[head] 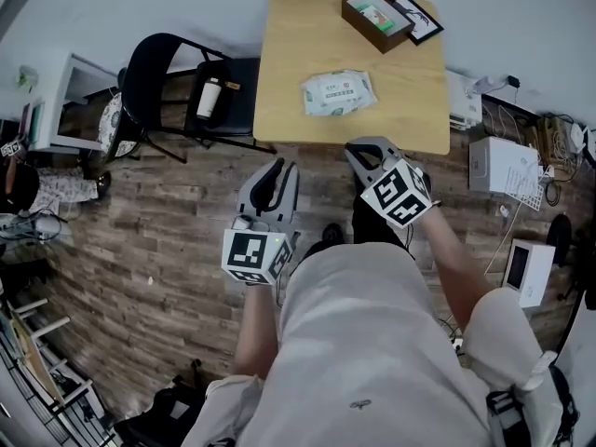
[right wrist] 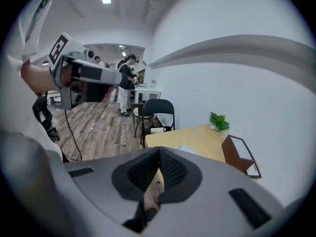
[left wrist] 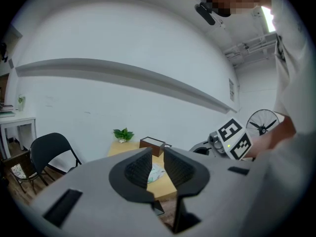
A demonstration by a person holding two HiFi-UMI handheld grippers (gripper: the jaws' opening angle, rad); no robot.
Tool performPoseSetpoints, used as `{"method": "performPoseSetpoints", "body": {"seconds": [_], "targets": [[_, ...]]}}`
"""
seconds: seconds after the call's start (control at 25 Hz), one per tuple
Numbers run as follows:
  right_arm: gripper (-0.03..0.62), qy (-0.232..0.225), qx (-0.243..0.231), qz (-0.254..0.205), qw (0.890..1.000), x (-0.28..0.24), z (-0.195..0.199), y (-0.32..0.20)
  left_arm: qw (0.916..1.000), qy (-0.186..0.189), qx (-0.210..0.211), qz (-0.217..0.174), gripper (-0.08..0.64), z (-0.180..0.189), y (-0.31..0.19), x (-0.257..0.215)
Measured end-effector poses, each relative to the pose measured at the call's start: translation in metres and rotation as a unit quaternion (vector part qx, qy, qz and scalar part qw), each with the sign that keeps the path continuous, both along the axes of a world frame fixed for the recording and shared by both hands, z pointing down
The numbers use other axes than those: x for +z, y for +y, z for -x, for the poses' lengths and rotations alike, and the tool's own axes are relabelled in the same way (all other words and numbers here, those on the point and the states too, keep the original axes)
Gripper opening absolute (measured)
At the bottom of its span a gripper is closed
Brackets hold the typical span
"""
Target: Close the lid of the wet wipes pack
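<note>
The wet wipes pack [head: 338, 93] lies on the table [head: 289, 54], box [head: 377, 20] behind it, chair [head: 149, 77] left.

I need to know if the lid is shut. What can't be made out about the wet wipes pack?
Head view: wet wipes pack too small; open or shut unclear.
Left gripper view: left tool covers most of it.
Right gripper view: right tool hides all but an edge.

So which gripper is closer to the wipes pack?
Right. The right gripper is by the table edge, facing the wipes pack; the left gripper sits farther back over the floor.
</note>
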State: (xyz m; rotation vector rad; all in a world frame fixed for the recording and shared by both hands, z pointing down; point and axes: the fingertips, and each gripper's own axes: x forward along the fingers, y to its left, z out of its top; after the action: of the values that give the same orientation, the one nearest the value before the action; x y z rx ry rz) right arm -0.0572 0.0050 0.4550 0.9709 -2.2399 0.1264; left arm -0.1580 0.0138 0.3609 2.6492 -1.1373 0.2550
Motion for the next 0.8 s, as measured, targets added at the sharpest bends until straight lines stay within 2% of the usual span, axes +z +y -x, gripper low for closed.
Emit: {"method": "performPoseSetpoints", "body": {"seconds": [0.16,0.44,0.8], "targets": [[0.0,-0.04,0.038,-0.007,0.998,-0.023,0.004,0.022,0.9999,0.01,0.011,-0.002,0.063,0.007,0.014,-0.005],[0.0,-0.067,0.059,-0.036,0.995,-0.06,0.012,0.051,0.9995,0.014,0.03,0.002,0.04,0.01,0.035,-0.007],[0.0,-0.101,0.089,-0.049,0.99,-0.08,0.006,0.07,0.9985,0.02,0.052,-0.001,0.016,0.006,0.052,-0.02]]}}
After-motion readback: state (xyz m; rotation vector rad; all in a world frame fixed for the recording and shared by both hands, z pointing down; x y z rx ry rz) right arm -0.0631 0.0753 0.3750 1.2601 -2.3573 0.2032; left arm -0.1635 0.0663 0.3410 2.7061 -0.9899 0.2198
